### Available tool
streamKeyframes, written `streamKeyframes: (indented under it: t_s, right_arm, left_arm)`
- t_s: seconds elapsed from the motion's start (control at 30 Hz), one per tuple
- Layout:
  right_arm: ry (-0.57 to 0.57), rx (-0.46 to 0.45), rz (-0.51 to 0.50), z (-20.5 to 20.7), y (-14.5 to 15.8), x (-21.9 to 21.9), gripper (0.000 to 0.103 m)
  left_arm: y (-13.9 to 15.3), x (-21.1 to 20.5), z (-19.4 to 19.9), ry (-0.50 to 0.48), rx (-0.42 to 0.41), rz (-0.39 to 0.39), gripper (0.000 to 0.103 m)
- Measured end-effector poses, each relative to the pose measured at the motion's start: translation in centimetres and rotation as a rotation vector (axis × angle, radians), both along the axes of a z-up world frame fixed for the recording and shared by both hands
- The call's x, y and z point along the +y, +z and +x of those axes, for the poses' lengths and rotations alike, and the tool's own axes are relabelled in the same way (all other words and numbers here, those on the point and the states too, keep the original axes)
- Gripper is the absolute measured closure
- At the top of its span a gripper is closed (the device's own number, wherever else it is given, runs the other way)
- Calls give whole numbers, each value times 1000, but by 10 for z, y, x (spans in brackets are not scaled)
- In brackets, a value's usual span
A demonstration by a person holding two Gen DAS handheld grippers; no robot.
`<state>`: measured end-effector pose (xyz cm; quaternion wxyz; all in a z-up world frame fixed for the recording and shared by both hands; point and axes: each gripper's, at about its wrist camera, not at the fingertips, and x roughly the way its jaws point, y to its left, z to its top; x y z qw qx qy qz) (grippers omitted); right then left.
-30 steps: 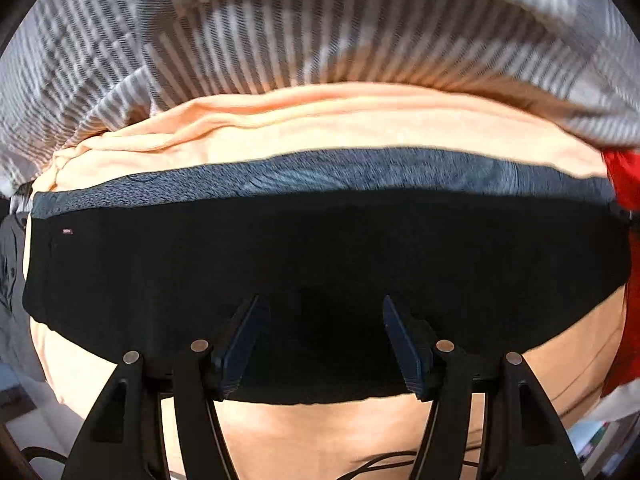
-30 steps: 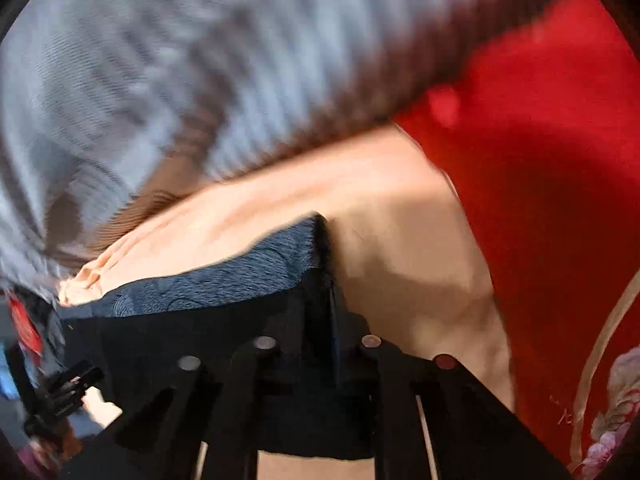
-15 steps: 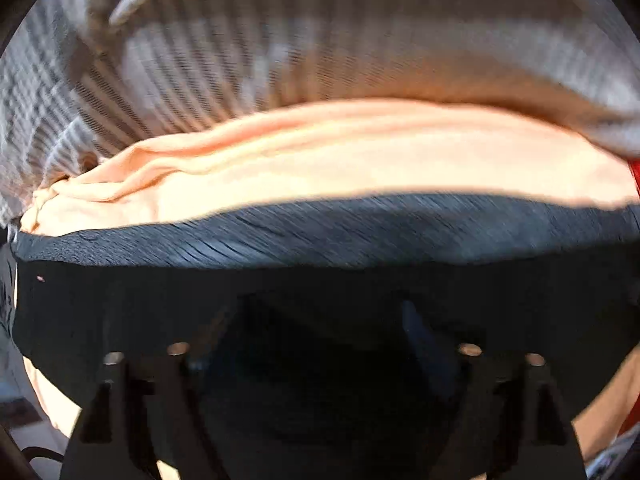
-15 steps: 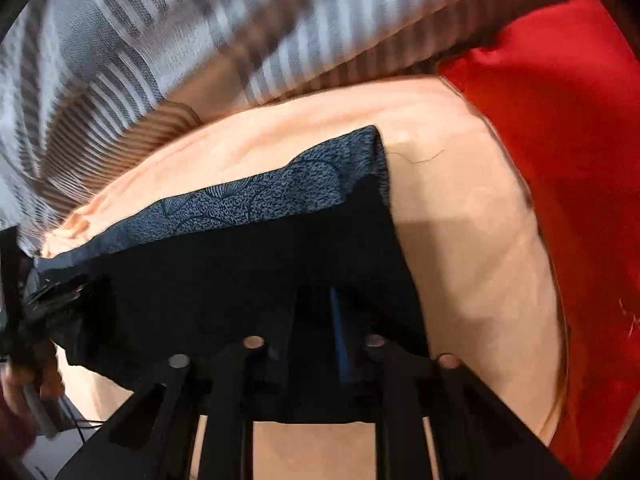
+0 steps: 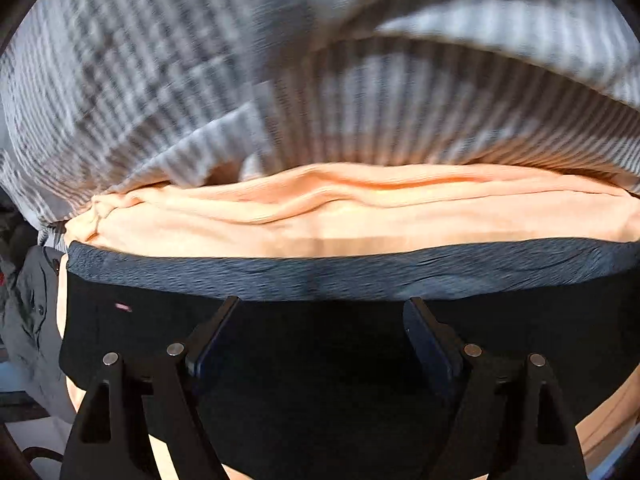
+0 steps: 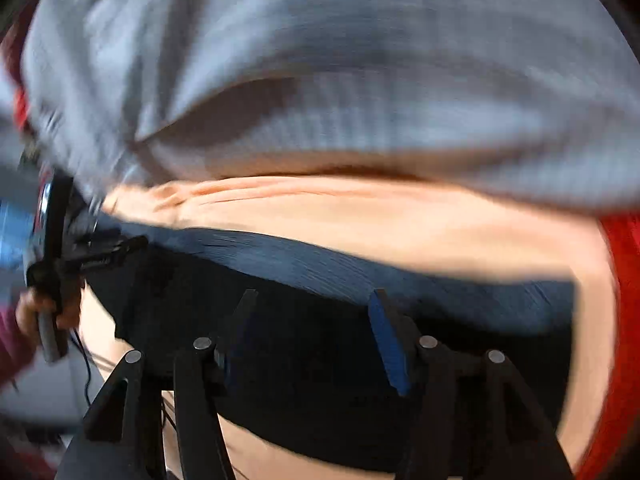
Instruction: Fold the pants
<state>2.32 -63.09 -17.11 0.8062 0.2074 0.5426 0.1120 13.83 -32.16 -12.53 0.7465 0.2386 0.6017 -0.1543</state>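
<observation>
Black pants with a blue-grey patterned waistband lie flat across a peach sheet. My left gripper hangs open just above the black cloth near the waistband, with nothing pinched. In the right wrist view the same pants stretch under my right gripper. Its jaws are opening, and only the cloth lying beneath shows between them. The left gripper appears at the pants' left end, held by a hand.
A grey-and-white striped blanket is bunched along the far side of the peach sheet. Red cloth borders the sheet on the right. A grey garment lies off the sheet's left edge.
The right gripper let go of the pants' right edge, opened, rolled and swung left over the middle. The left gripper opened wider and moved up to the waistband.
</observation>
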Motion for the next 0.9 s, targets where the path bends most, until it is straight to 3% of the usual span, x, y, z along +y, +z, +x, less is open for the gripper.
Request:
streamKeyframes:
  t_s: [0.17,0.23,0.27,0.3,0.33,0.4,0.57,0.67,0.77,0.87,0.9]
  right_arm:
    - [217,-8,-93,52,-14,63,43]
    - [260,37,-143,52,-23,68,43]
    - [274,76,-167,53,-30,72,51]
    - [280,117,-204,53,-41,78,69]
    - [267,100,-222,47,-39,72,69]
    - [239,89,-278,49,-33,77,93]
    - [136,135,-272,68,-33,73,93]
    - [31,146,-208,57,-19,56,81]
    - [-2,98,-153,27,10,55,81]
    - [7,116,-142,-6,9,79,81]
    - [13,153,-148,-15,-1,88,80]
  left_arm:
    - [-17,23,8,-87,20,15,20]
    - [-31,18,11,-102,41,36,20]
    - [-39,23,13,-102,52,45,21]
    - [-50,27,14,-101,54,60,28]
    - [-59,30,15,-95,47,78,30]
    - [-63,31,19,-69,2,61,30]
    - [-68,27,44,28,-36,46,30]
    - [-52,40,51,44,-26,11,30]
    - [-24,72,38,23,13,-32,30]
    - [-24,104,24,20,20,17,30]
    - [-38,120,19,16,26,91,30]
